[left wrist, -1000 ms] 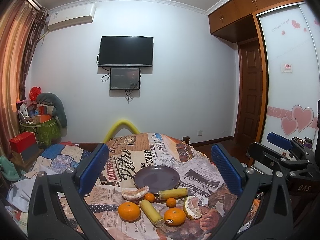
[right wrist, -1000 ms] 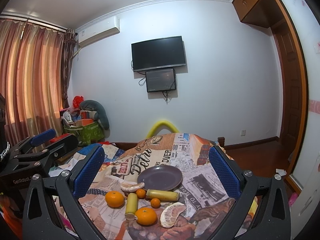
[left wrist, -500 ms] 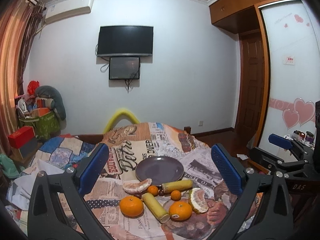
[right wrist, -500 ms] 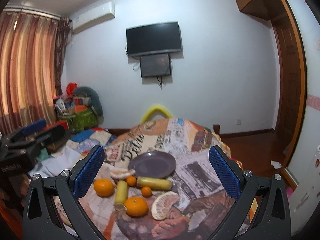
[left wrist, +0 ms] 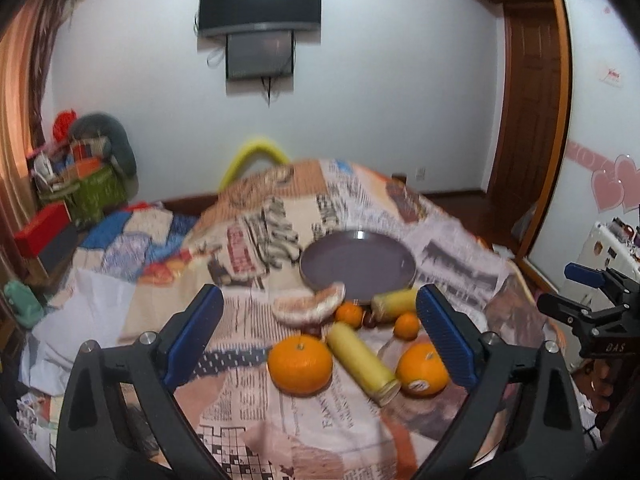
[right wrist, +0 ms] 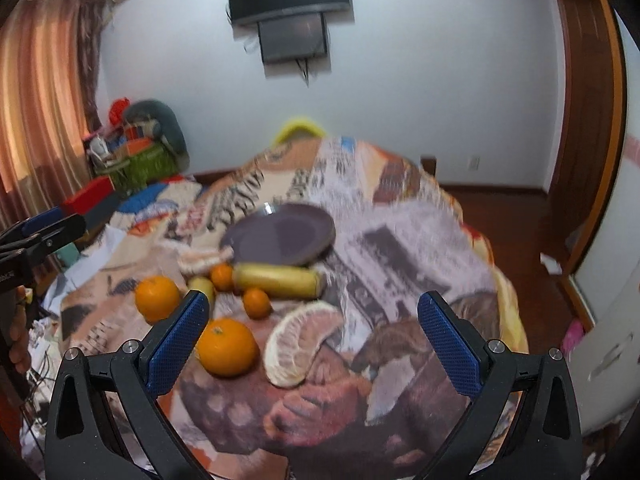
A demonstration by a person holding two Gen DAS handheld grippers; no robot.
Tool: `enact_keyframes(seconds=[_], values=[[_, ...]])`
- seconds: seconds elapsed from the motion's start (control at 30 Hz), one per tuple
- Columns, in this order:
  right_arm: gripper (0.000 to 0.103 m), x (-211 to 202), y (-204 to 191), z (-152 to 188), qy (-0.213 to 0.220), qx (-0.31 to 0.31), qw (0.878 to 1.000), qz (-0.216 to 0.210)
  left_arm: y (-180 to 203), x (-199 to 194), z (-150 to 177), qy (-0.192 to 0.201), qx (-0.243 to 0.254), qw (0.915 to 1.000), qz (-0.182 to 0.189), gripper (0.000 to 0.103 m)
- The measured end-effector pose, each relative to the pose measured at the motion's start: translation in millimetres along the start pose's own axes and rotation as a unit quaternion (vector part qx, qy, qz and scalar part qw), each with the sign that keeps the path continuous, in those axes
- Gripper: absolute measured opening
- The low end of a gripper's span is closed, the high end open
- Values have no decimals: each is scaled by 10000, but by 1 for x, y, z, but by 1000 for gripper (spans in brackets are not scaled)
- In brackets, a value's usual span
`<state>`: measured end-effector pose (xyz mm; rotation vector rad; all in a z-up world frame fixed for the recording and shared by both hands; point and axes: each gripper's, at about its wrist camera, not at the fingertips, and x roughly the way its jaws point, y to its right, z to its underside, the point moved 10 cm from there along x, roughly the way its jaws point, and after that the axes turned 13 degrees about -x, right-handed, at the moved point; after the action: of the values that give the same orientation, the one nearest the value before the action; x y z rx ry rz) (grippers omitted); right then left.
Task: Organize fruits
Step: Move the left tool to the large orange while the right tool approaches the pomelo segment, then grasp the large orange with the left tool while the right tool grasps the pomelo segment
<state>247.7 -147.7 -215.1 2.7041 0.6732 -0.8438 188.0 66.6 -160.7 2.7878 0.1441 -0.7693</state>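
Cloth: printed newsprint-pattern cover (left wrist: 340, 420) fills my working surface; its far edge drops off toward the white wall, and in the right wrist view its right edge falls to bare wood floor.
Open room: I see bare cloth on the right of the right wrist frame and low in the left wrist frame, ahead of the jaws.
Plate: purple plate (left wrist: 358, 266) sits empty at centre frame, beyond the fruit, its near rim touching a pomelo wedge (left wrist: 310, 307).
Fruit: I count a big orange (left wrist: 300, 364) low centre, a second big orange (left wrist: 424, 368) to its right, a yellow cylinder (left wrist: 362, 362) lying between them, two small oranges and another yellow piece nearer the plate.
Right view fruit: a peeled pomelo segment (right wrist: 300, 344) lies low centre beside an orange (right wrist: 226, 346).
Left gripper: my left gripper (left wrist: 318, 338) is tilted down at the fruit, jaws wide and just starting to close, nothing pressed between them.
Right gripper: my right gripper (right wrist: 312, 340) is angled down too, jaws spread wide, the pomelo segment framed between them but untouched.
Hands: part of a hand shows at the left edge of the right wrist frame.
Change: both views have dipped since a second ago; the fruit sits larger and higher in frame, and the television has slid to the top edge.
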Motion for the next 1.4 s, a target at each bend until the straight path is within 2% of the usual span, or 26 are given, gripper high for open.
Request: enact_keyframes(seconds=[0.17,0.43,0.57,0.87,0.97,1.03,1.13,1.27,1.4], values=[[103,31,4,22,-531,25,9986,3,-18,38,29,-562,-17,9983,-154,96],[103,80,-2,45,-1205,241,9918,-339,-40,85,72,-1381,-302,9898,-174,89],[103,98,-8,53,-1446,378,9873,-536,-46,103,87,-1628,-395,9856,-205,88],[102,117,-15,57,-1575,174,9857,-572,-48,130,102,-1860,-470,9812,-227,87],[101,122,-15,57,-1627,88,9848,-609,-47,136,104,-1880,-461,9808,-214,83],[100,123,-15,58,-1618,89,9846,-655,-46,138,103,-1880,-449,9809,-239,76],[94,121,-17,57,-1605,-29,9845,-708,-46,141,102,-1893,-451,9806,-238,70],[79,115,-19,57,-1598,-248,9837,-783,-46,140,103,-1904,-437,9805,-223,70],[70,109,-14,63,-1689,-256,9816,-855,-45,135,103,-1916,-365,9805,-244,70]])
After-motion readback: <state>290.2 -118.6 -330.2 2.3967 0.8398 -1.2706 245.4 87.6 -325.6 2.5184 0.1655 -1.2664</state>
